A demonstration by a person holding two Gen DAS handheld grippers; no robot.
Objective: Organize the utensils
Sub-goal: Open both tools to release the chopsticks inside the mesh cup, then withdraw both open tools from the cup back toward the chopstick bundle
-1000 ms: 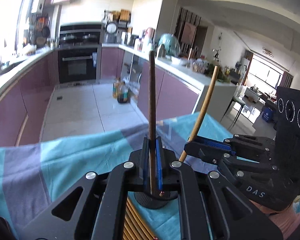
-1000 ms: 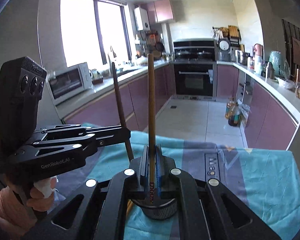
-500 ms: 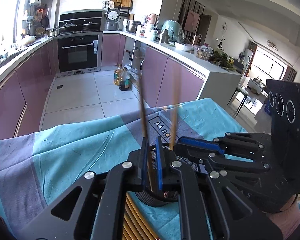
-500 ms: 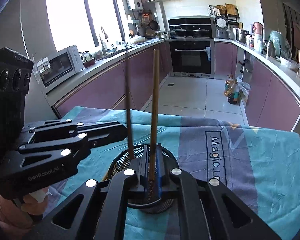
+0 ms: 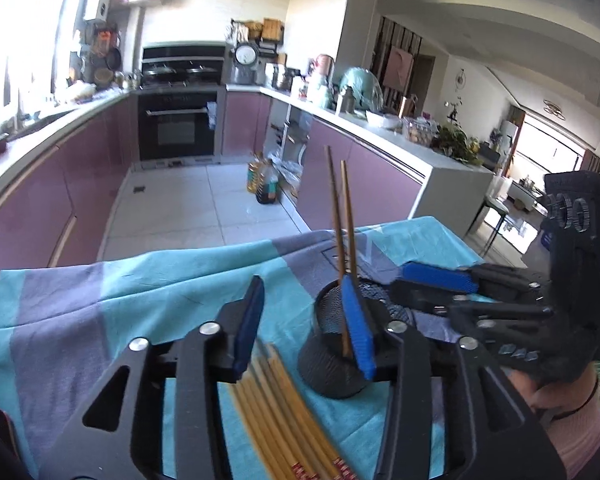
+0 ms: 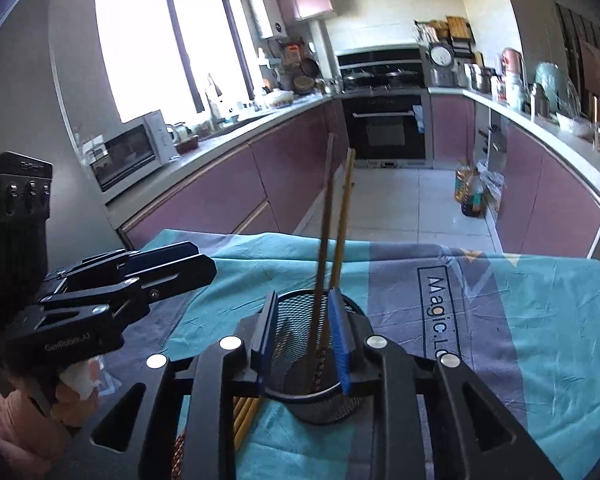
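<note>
- Bright daylight pours in through the window point(image 6: 162, 46), so white that nothing outside shows.
- The left view has the same white glare at its left edge, and more at a far window point(image 5: 548, 148).
- Both pictures bend at the edges, and the corners go black.
- The chopsticks point(image 6: 334, 220) look a little smeared.
- The floor point(image 6: 404, 204) shines.
- The gripper bodies look dark.

i note: holder point(image 6: 300, 320) black wire mesh, matt; chopsticks point(image 5: 342, 216) smooth wood; tablecloth point(image 5: 100, 304) creased woven cloth; gripper pads point(image 5: 358, 328) ribbed blue rubber-like.
</note>
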